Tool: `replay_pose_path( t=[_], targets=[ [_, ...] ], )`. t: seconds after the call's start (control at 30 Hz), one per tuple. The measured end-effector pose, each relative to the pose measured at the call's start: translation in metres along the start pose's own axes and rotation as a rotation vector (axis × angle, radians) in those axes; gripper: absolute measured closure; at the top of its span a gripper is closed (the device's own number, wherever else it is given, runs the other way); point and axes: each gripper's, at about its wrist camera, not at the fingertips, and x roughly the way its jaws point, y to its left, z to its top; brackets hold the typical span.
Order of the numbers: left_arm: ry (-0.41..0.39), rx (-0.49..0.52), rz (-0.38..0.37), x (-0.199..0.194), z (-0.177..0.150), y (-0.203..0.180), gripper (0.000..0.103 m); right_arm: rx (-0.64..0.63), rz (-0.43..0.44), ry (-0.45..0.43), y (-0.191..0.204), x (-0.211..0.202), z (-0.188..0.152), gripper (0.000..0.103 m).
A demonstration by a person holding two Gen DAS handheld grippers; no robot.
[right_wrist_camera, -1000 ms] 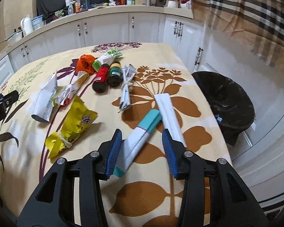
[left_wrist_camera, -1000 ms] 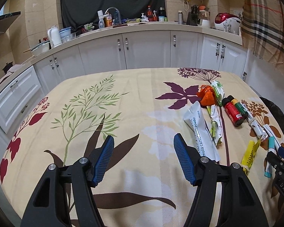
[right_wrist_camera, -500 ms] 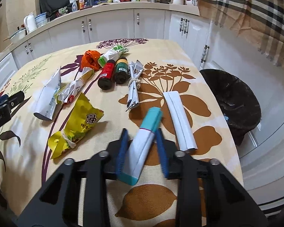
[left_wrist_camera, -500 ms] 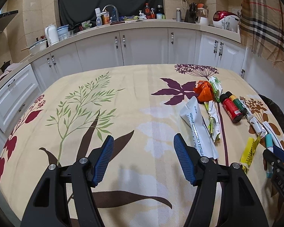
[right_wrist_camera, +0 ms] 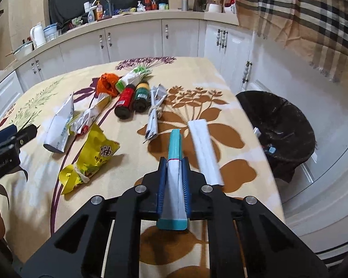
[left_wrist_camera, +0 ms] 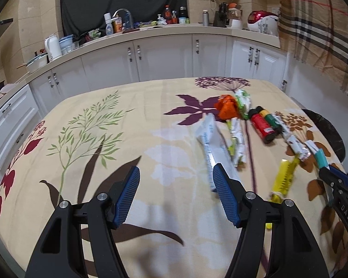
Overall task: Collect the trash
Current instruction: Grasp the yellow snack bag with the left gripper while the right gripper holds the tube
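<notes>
My right gripper (right_wrist_camera: 174, 162) is shut on a white and teal tube (right_wrist_camera: 174, 153) and holds it just above the table. In the left wrist view the tube (left_wrist_camera: 320, 157) sticks out of the right gripper (left_wrist_camera: 329, 176) at the far right. My left gripper (left_wrist_camera: 176, 194) is open and empty over the floral tablecloth (left_wrist_camera: 81, 127), left of a white pouch (left_wrist_camera: 217, 148). Trash lies across the table: a yellow snack bag (right_wrist_camera: 92, 159), a white flat pack (right_wrist_camera: 205, 151), a red bottle (right_wrist_camera: 125, 100), a green bottle (right_wrist_camera: 141, 96), an orange wrapper (right_wrist_camera: 107, 83).
A black-lined trash bin (right_wrist_camera: 280, 127) stands on the floor beyond the table's right edge. White cabinets (left_wrist_camera: 162, 58) and a cluttered counter run behind the table. A plaid curtain (right_wrist_camera: 301, 18) hangs at the right.
My right gripper closed on the white and teal tube and lifted it off the cloth. My left gripper stayed open and shifted slightly over the table.
</notes>
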Motion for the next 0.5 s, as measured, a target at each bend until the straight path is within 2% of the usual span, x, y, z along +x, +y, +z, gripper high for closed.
replay_pose_path(
  t=[0.23, 0.5],
  targets=[
    [-0.022, 0.053, -0.061, -0.012, 0.000, -0.030, 0.039, 0.030, -0.027, -0.052, -0.022, -0.014, 0.003, 0.090],
    [-0.002, 0.130, -0.116, -0.011, -0.007, -0.072, 0.039, 0.083, -0.042, -0.077, -0.051, -0.021, -0.002, 0.090]
  ],
)
